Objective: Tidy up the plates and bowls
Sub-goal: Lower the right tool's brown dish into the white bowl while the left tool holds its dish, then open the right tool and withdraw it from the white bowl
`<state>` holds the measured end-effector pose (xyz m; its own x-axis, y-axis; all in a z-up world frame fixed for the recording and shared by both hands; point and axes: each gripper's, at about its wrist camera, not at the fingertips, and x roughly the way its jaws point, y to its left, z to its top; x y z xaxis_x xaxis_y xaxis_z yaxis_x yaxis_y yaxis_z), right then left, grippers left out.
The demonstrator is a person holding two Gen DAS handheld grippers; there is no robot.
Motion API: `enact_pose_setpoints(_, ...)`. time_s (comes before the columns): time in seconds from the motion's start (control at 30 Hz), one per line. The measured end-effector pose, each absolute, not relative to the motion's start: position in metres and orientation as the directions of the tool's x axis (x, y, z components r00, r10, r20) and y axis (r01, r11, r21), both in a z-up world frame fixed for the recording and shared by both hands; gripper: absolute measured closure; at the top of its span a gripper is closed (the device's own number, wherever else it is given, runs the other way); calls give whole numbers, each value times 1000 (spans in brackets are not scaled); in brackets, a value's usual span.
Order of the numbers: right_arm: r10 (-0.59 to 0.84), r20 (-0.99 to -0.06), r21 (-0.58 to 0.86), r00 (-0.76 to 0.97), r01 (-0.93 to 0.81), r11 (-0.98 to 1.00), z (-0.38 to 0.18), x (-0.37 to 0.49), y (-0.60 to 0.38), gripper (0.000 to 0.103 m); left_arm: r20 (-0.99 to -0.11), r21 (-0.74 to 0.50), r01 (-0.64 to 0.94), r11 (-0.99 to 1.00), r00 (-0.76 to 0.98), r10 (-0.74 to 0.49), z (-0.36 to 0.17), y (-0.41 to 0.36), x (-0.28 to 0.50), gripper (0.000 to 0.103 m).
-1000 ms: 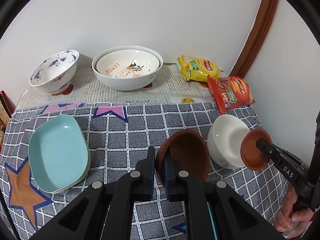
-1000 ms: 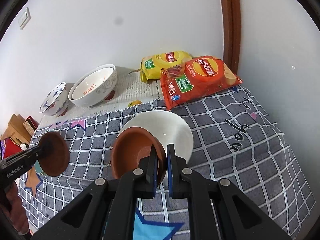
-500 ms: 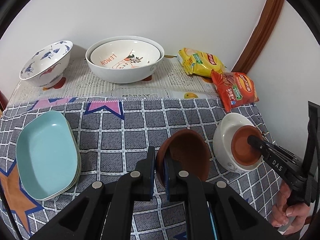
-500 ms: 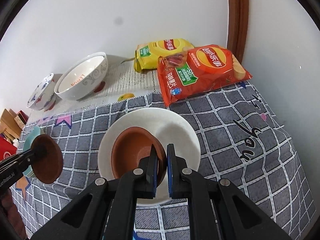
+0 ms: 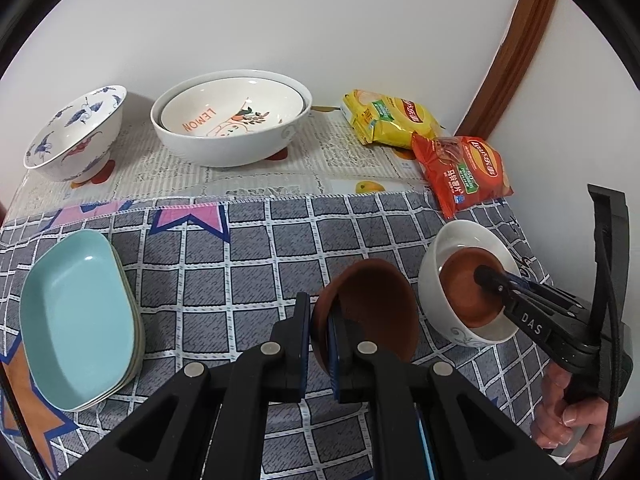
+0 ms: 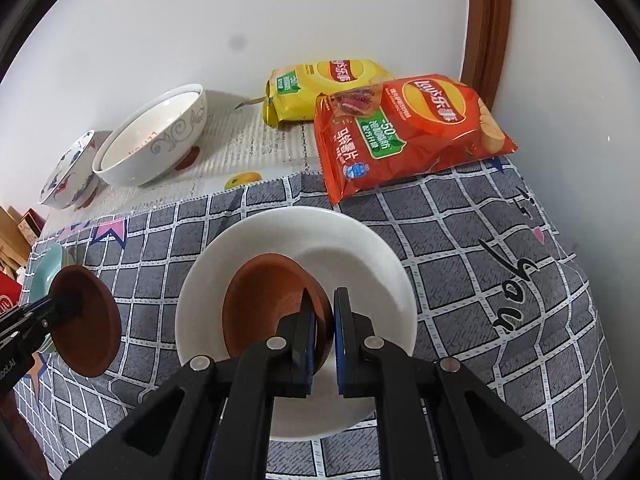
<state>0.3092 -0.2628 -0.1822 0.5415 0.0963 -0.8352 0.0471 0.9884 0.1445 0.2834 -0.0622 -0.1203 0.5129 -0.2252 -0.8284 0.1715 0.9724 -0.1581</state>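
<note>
The right tool [image 6: 324, 336] holds a small bowl [image 6: 272, 304] inside the wide bowl [image 6: 360, 248]. Left of it, the left tool [image 5: 320, 332] holds another small bowl [image 5: 372, 304] over the bench [image 5: 240, 264]. Snack bags [image 6: 408, 136] lie beyond, nested bowls [image 5: 232, 120] far left.

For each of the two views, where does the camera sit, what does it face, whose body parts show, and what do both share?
Left wrist: on the left gripper, facing down at the checked tablecloth; it grips a brown clay bowl; a hand shows.
Right wrist: on the right gripper, above the white ceramic bowl, gripping a second brown clay bowl; no hand visible.
Shared: both brown bowls, the white bowl, the red crisp bag.
</note>
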Motion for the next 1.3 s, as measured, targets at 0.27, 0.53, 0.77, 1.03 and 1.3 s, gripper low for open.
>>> enact_pose_setpoints(0.27,99,-847,139,522,38,989,-185,313,-261,94,-830,-155,171,973,511,-222,-122,-63,284,95)
enact_pose_setpoints(0.53,92,-859,133,503,47,990,-187,317,-263,94,-832,-155,170,973,509,-222,-123,-63,285,95)
enact_pose_setpoints(0.77,93,-864,127,494,36,991,-189,318,-262,95,-835,-155,170,973,504,-221,-125,-63,285,95)
enact_pose_setpoints(1.03,53,-880,69,471,17,997,-193,321,-255,95,-839,-159,166,973,497,-222,-128,-61,287,95)
enact_pose_setpoints(1.3,5,-897,5,443,-1,1000,-197,327,-247,93,-841,-159,161,974,495,-219,-130,-60,289,95)
